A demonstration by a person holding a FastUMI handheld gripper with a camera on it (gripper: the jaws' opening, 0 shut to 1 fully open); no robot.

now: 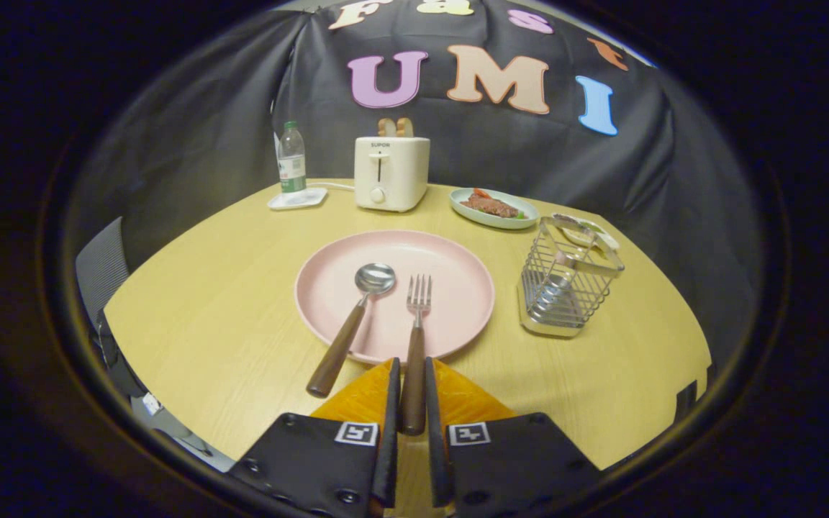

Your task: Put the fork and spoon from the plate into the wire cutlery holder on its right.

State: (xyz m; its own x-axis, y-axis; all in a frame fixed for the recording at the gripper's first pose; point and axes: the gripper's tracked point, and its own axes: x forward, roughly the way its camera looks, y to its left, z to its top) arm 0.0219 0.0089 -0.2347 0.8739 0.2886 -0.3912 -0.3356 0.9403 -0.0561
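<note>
My 2 fingers [410,403] are closed on the fork's [415,345] wooden handle, pinching it from both sides. Its prongs rest on the pink plate [458,288], the spoon [351,320] just left of it. Right of the plate, on the desk [227,302], stands the wire cutlery holder [565,280].
</note>
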